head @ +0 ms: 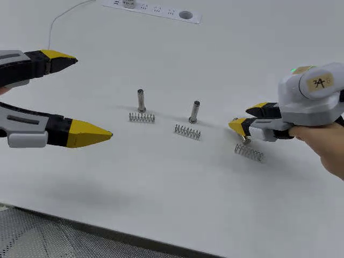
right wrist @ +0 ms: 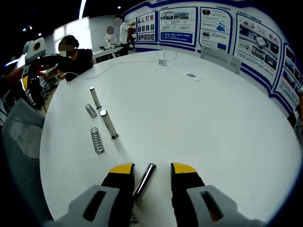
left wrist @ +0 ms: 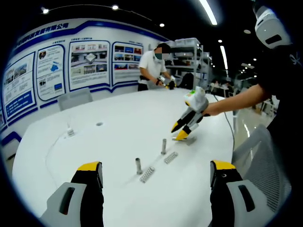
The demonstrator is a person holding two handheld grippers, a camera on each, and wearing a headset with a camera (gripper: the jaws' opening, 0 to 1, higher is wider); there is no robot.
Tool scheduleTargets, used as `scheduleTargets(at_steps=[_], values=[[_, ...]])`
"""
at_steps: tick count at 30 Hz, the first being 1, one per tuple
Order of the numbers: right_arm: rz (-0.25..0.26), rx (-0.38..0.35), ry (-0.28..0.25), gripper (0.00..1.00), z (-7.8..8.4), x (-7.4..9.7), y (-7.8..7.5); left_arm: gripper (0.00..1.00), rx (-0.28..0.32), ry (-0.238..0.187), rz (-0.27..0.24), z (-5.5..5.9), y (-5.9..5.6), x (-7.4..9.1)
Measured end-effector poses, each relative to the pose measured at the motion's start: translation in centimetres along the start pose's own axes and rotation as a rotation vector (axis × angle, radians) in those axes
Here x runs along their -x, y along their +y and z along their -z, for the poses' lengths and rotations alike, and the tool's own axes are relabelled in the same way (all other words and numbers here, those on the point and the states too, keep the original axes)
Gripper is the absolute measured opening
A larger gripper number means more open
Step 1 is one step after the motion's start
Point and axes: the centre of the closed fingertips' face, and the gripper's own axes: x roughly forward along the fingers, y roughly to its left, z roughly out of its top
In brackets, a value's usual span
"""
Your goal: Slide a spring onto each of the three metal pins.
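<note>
On a white tabletop [head: 161, 204], left hand-held gripper [head: 92, 97] jaws wide apart, right hand-held gripper [right wrist: 152, 166] jaws parted around a metal pin [right wrist: 142, 182], two upright pins [head: 141, 100] [head: 194, 111], three springs [head: 142, 117] [head: 187, 131] [head: 249, 152] lying flat.

Only one mark is close to legible: yellow sticker [head: 319, 81] on the body of the right tool [head: 244, 119], handwritten, reads roughly "3A", last stroke unclear; wall posters [left wrist: 90, 59] in the left gripper view carry printed blocks and blue headings, too small to read; same posters [right wrist: 213, 21] in the right gripper view, also unreadable; blue lettering [left wrist: 42, 32] on the wall band above them is blurred.
</note>
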Motion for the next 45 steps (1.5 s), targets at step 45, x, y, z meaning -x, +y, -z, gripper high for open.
scheduleTargets(at_steps=[45], values=[[0.059,-0.132,0.152,0.10,1.0,-0.4,0.9,0.92,-0.005,-0.078,-0.004,-3.1,0.3,0.8]])
